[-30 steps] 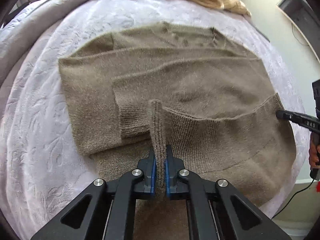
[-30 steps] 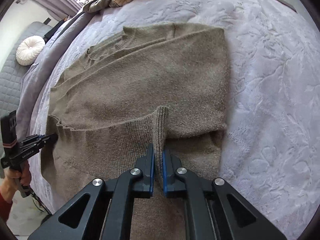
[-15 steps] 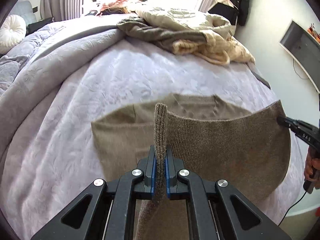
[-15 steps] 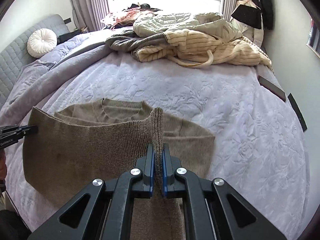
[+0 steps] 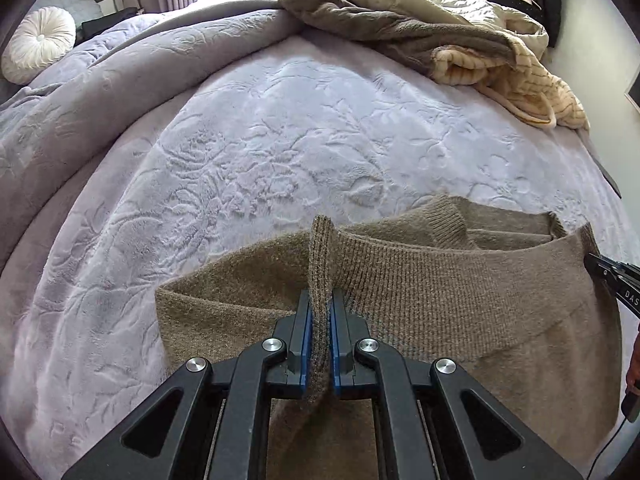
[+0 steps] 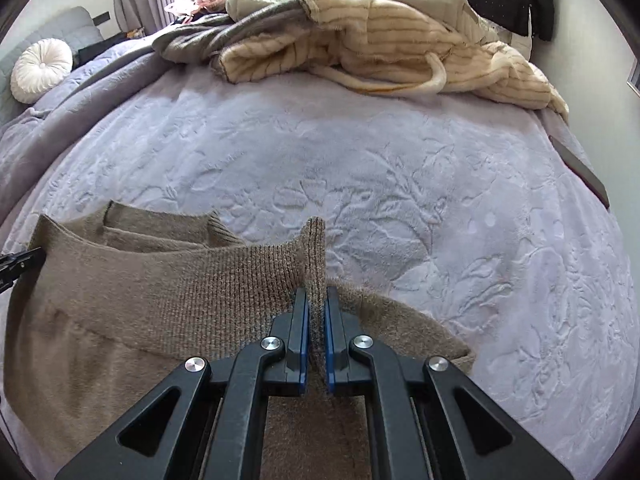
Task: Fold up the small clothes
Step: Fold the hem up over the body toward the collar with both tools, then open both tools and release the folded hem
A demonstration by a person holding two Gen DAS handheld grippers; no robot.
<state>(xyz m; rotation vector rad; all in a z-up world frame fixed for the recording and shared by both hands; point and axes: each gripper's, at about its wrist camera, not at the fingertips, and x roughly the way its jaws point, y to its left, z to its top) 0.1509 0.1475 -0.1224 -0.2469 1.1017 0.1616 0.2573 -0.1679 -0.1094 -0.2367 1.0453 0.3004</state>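
Observation:
A brown knit sweater lies on the pale lilac bedspread. My left gripper is shut on the left corner of its ribbed hem. My right gripper is shut on the right corner of the same hem. The hem is stretched between them and carried over the sweater's body, close to the collar. The right gripper's tip shows at the right edge of the left wrist view. The left gripper's tip shows at the left edge of the right wrist view. The folded sleeves are hidden under the lifted part.
A heap of cream and grey-brown clothes lies at the far side of the bed. A grey blanket and a round white cushion are at the far left. A dark flat object lies near the right bed edge.
Both grippers have carried the hem up and forward over the sweater's body toward the collar, then lowered it. The sleeves and lower body are now covered.

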